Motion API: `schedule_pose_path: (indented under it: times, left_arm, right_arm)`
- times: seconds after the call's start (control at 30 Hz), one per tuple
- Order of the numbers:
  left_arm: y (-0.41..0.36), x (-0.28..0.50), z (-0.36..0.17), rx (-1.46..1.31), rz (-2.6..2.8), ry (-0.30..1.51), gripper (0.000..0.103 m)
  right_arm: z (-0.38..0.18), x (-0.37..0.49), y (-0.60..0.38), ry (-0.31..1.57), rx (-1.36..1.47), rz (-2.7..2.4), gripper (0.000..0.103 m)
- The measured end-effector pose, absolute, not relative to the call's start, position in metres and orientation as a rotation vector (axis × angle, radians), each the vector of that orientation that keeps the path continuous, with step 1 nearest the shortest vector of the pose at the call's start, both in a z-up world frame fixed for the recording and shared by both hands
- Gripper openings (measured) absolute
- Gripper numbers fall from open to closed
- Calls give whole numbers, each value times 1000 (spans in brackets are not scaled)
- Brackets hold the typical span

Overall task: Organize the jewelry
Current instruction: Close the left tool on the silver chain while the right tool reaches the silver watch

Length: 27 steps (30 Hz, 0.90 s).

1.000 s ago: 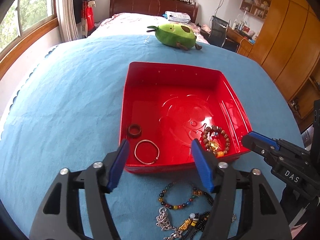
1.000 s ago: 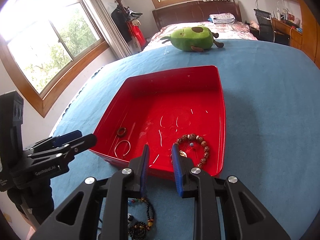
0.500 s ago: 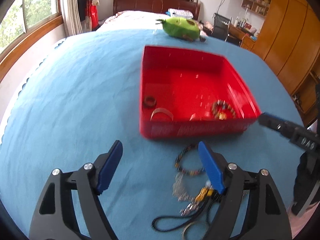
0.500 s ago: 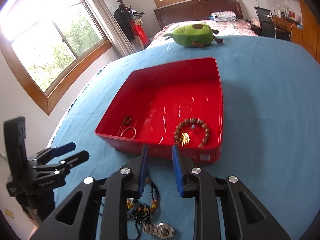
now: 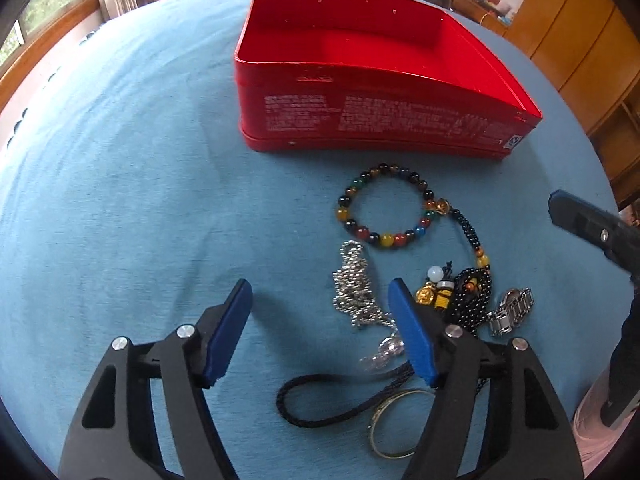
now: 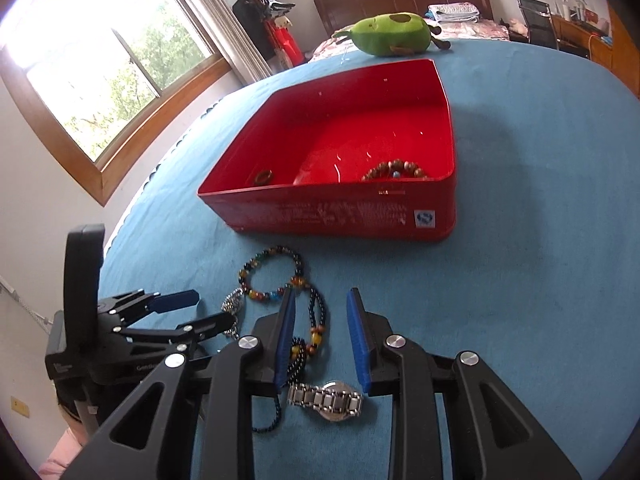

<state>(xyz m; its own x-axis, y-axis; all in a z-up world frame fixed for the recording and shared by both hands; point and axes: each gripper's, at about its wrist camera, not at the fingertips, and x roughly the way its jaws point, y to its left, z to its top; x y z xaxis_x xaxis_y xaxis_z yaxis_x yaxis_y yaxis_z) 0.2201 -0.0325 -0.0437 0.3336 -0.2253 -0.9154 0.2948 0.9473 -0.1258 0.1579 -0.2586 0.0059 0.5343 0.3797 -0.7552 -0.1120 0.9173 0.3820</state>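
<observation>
The biggest risk is snagging: the loose pieces lie in a tangled heap on the blue cloth (image 5: 120, 200), so closing on one could drag its neighbours along or spill them short of the red rectangular metal tin (image 5: 380, 120).

The right gripper (image 6: 322, 336) has its blue pads apart, holding nothing. A silver metal link-band wristwatch (image 6: 326, 400) lies just below and between the pads, and a black beaded strand with amber beads (image 6: 316, 320) runs up between the jaws against the left pad. A pinch here would likely catch the strand along with the watch, or only graze the watch's smooth band and let it slip.

The left gripper (image 5: 320, 332) is also spread wide and empty. A crumpled silver chain (image 5: 356, 292) sits between its jaws near the right pad; a multicoloured round-bead bracelet (image 5: 384, 204) lies ahead of the pad tips, before the tin. A thin metal bangle (image 5: 396, 424) and a black braided cord (image 5: 320, 400) lie back under the right finger, easy to hook by accident.

Both grippers are held low, angled down toward the heap, tips pointing at the tin. Inside it lie a brown wooden bead bracelet (image 6: 394, 170) and a dark ring (image 6: 264, 176).
</observation>
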Motion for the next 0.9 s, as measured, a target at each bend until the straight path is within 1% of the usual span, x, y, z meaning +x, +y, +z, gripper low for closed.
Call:
schedule_pose_path:
  times: [0.1, 0.17, 0.23, 0.3, 0.37, 0.43, 0.47, 0.7, 0.9]
  left_arm:
    - [-39, 223, -46, 82, -348, 1188, 66]
    - [-45, 224, -48, 102, -348, 1188, 59]
    - [-50, 224, -49, 121, -349, 1186, 54]
    - [-55, 222, -49, 138, -346, 1180, 45]
    - [-57, 221, -49, 145, -347, 1175, 25]
    - [-57, 220, -50, 129, -363, 1179, 16]
    - [-56, 221, -50, 123, -368, 1178, 14]
    - [-41, 223, -49, 71, -395, 1163, 12]
    - [6, 210, -34, 32, -386, 1129, 12]
  right_arm:
    - [3, 156, -260, 974, 308, 295, 27]
    - [1, 155, -262, 979, 312, 290, 27]
    - [-1, 154, -263, 983, 314, 286, 27]
    - [-3, 154, -264, 988, 313, 283, 27]
    - [-4, 153, -265, 995, 309, 280, 27]
    - [-7, 153, -265, 1002, 305, 275, 27]
    - [-8, 153, -266, 1008, 304, 272, 27]
    - [-20, 158, -267, 1038, 298, 268, 28]
    - [-31, 160, -268, 1070, 296, 283, 28]
